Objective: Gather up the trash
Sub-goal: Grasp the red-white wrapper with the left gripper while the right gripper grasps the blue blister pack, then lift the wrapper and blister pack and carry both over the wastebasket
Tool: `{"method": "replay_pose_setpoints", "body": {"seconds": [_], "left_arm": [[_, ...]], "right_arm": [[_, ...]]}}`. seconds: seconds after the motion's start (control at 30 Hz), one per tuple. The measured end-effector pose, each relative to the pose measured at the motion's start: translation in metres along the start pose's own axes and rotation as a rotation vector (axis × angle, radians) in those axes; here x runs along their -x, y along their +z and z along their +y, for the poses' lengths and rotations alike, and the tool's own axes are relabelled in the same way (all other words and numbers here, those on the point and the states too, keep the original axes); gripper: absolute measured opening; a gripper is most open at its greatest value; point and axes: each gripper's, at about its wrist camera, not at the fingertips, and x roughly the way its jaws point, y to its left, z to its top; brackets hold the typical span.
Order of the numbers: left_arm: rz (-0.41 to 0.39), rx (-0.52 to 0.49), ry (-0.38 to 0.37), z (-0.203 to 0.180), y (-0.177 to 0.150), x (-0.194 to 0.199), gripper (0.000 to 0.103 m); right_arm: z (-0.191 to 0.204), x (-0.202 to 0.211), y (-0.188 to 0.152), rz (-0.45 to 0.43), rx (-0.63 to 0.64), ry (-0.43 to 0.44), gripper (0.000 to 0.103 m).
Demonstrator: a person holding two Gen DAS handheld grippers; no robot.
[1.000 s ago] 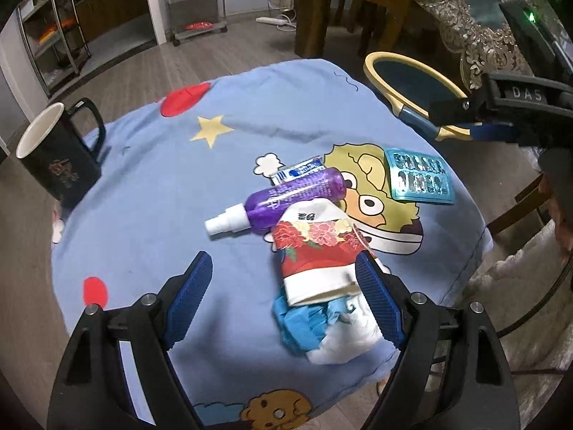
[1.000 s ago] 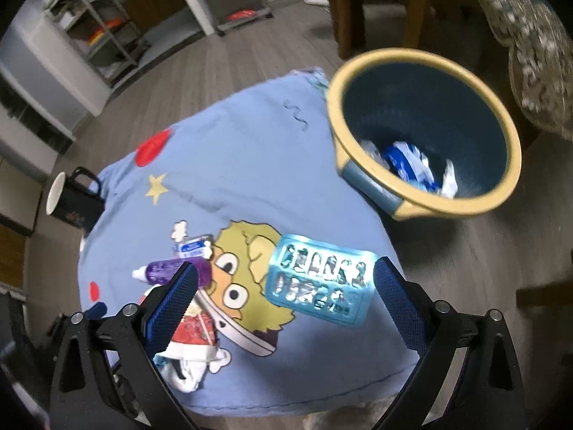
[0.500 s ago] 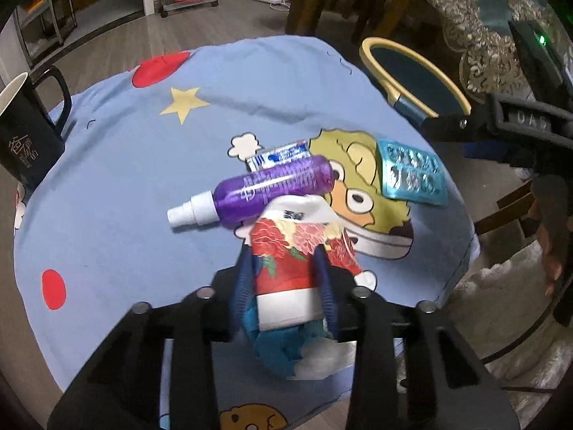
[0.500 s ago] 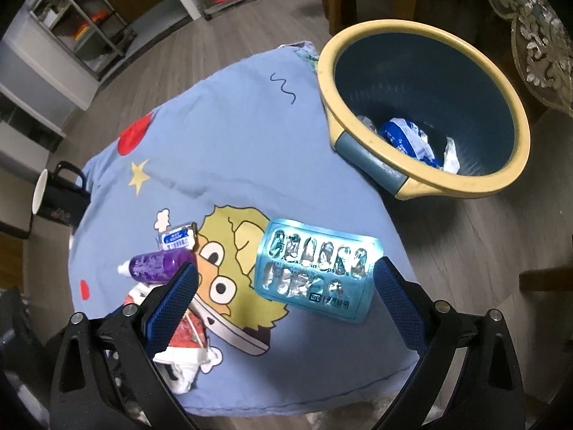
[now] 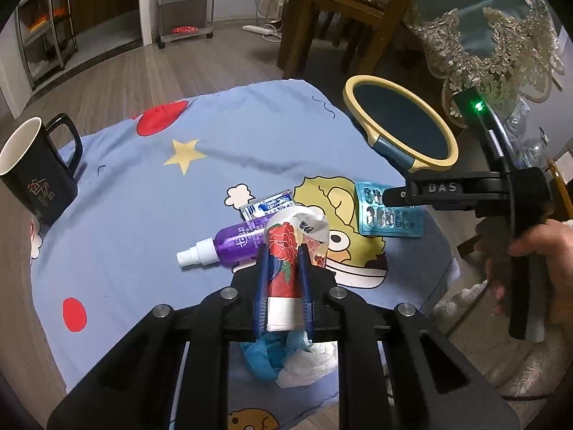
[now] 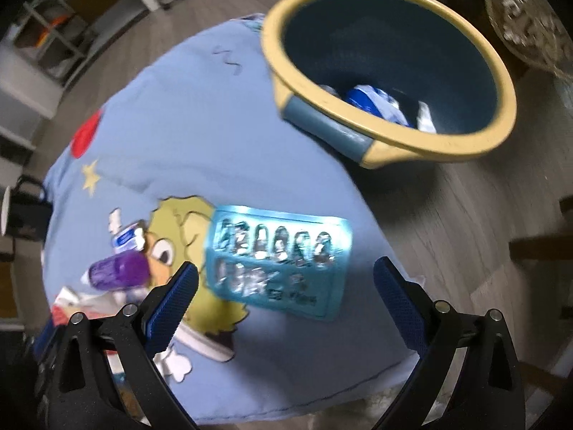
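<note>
My left gripper is shut on a crushed paper cup with a red flower print and holds it above the blue cartoon tablecloth. A blue and white crumpled wrapper lies below the fingers. My right gripper is open just above a blue blister pack, which also shows in the left wrist view. The blue bin with a yellow rim stands beside the table with wrappers inside; its rim shows in the left wrist view.
A purple spray bottle and a small blue-white sachet lie mid-cloth. A black mug stands at the left edge. Wooden chairs and a lace-covered table stand behind the bin.
My left gripper closed on the paper cup and lifted it off the cloth. My right gripper moved down closer to the blister pack, still open.
</note>
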Motion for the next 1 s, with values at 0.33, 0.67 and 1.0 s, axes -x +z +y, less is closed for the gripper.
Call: {"method": "replay_pose_setpoints", "body": {"seconds": [0.33, 0.67, 1.0], "left_arm": [[0.014, 0.001, -0.003, 0.000, 0.001, -0.005, 0.015], [0.020, 0.012, -0.005, 0.003, 0.000, -0.006, 0.015], [0.019, 0.006, -0.005, 0.003, 0.002, -0.004, 0.015]], "right_arm": [[0.008, -0.026, 0.002, 0.050, -0.010, 0.064, 0.099], [0.041, -0.036, 0.001, 0.014, 0.154, -0.082, 0.099], [0.035, -0.027, 0.004, -0.008, 0.138, -0.054, 0.098]]}}
